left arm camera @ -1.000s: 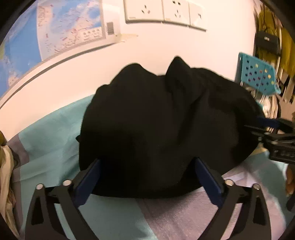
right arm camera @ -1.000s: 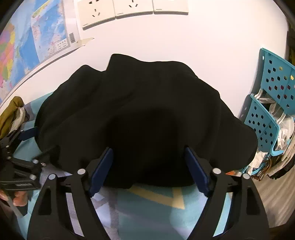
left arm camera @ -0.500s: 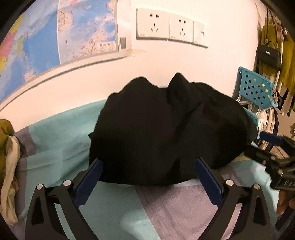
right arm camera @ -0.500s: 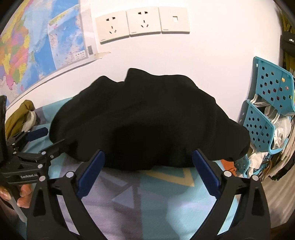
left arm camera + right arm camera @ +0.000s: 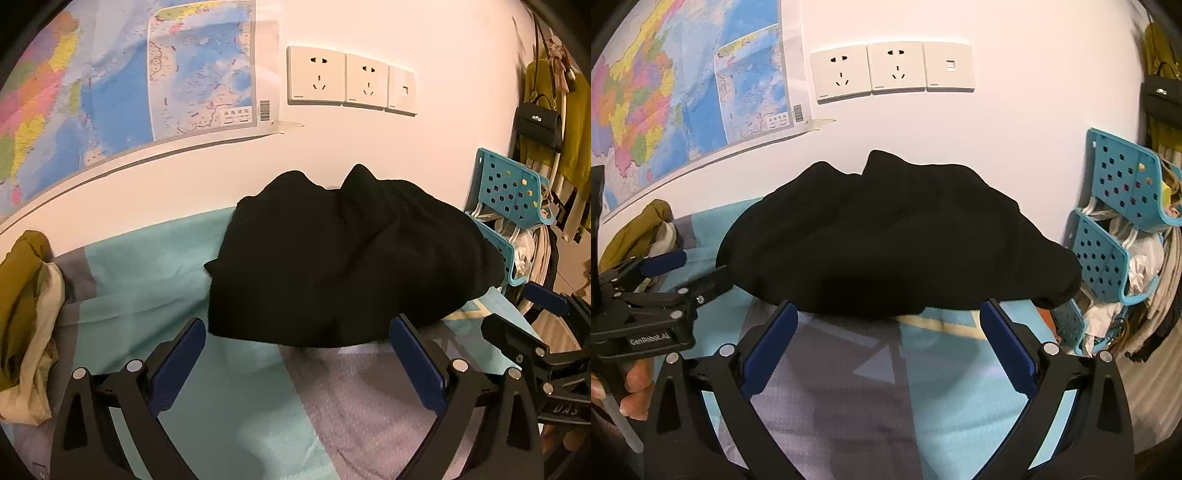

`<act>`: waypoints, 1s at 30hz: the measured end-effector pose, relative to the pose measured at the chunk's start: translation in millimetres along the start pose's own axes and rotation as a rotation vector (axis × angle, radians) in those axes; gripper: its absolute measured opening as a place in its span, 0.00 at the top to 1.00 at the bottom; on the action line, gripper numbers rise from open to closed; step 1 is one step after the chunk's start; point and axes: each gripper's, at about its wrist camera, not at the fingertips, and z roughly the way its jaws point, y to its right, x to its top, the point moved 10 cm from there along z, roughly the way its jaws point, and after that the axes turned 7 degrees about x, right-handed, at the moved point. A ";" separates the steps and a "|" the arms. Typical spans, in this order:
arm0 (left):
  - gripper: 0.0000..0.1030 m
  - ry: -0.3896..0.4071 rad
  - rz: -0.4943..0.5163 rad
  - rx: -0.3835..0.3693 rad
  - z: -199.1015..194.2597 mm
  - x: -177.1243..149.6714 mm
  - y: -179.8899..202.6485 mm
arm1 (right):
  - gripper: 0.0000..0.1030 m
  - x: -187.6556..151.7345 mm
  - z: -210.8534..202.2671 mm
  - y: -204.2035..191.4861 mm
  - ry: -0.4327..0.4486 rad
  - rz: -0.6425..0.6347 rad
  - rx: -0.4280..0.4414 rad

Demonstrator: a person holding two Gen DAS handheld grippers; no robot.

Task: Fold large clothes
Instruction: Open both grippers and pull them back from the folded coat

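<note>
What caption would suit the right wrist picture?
Open right gripper facing a black garment heaped on a patterned sheet, map and sockets behind.

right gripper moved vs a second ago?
Yes. The right gripper has backed off the black garment, jaws just opening, nothing between them; the wall sockets now sit lower in view.

Your left gripper [image 5: 297, 354] and right gripper [image 5: 888, 338] pulled back off crumpled black fabric garment [image 5: 351, 254]; right jaws just opened wider, nothing between them.

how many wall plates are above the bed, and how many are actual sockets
3 plates in a row, right of the map: left socket, middle socket, and a rightmost plate with no plug holes. So 2 sockets.
</note>
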 end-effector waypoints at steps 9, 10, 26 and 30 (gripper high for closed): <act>0.07 0.008 -0.022 0.012 -15.7 -7.9 -5.4 | 0.05 -10.2 -17.3 -12.7 0.017 -0.025 -0.012; 0.07 0.012 -0.023 0.008 -18.1 -8.7 -5.3 | 0.05 -10.5 -18.8 -13.7 0.022 -0.031 -0.016; 0.07 0.013 -0.032 0.011 -42.2 -31.9 -9.3 | 0.05 -28.9 -39.5 -27.5 0.027 -0.025 -0.026; 0.07 0.010 -0.038 0.010 -45.7 -35.2 -12.0 | 0.05 -30.9 -41.9 -32.1 0.026 -0.031 -0.018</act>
